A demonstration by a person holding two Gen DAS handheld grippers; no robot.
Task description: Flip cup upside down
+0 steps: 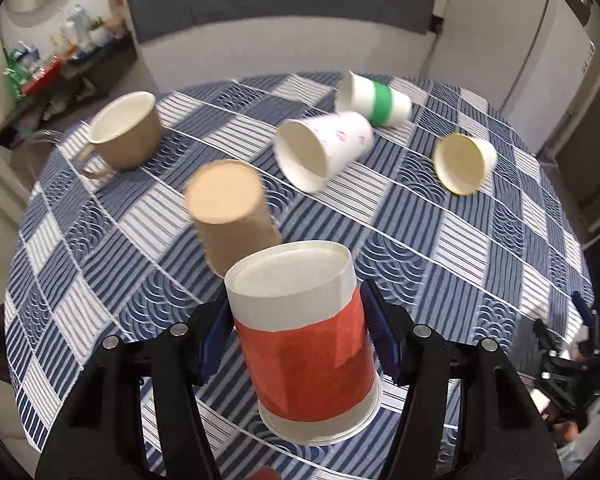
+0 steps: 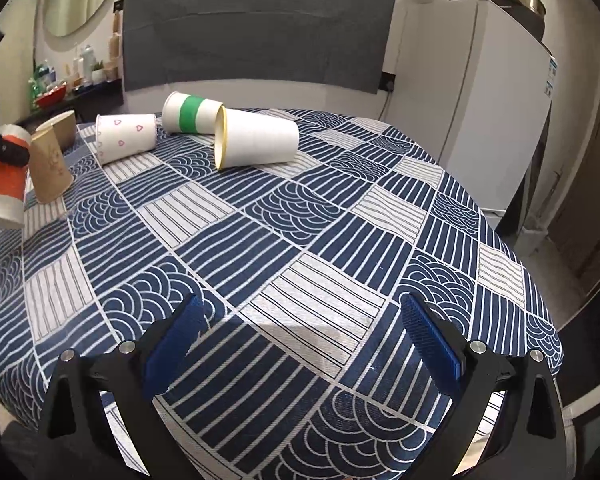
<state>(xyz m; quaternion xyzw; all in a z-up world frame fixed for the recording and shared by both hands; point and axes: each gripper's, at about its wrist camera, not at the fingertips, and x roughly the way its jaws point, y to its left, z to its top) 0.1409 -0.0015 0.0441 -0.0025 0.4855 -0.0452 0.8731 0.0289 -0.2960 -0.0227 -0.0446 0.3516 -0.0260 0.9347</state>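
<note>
A: One cup matters: the red-banded paper cup (image 1: pixel 306 344), mouth down and base up, tilted a little, between the blue pads (image 1: pixel 382 336) of the left claw (image 1: pixel 300 338).

B: Is it gripped?

A: The pads sit at both sides of its wall and seem to touch it, so the left claw looks closed on it. Whether the rim is on the worktop (image 1: pixel 480 248) or just above it, I cannot tell; the right wrist view shows the same cup (image 2: pixel 2 176) at the far left with its rim low over the cloth.

B: What's closest to it?

A: A brown paper cup (image 1: pixel 230 212) just behind, also upside down. Farther back a tan mug (image 1: pixel 126 134) stands upright on the left. Three more lie on their sides: a white cup with pink hearts (image 1: pixel 324 150), a green-banded cup (image 1: pixel 374 100) behind that, and a white cup with a yellow rim (image 1: pixel 462 162) to the right.

B: And the other claw?

A: The right claw (image 2: pixel 300 344) hovers over bare checked cloth, jaws spread wide, holding nothing, well apart from every cup.
</note>
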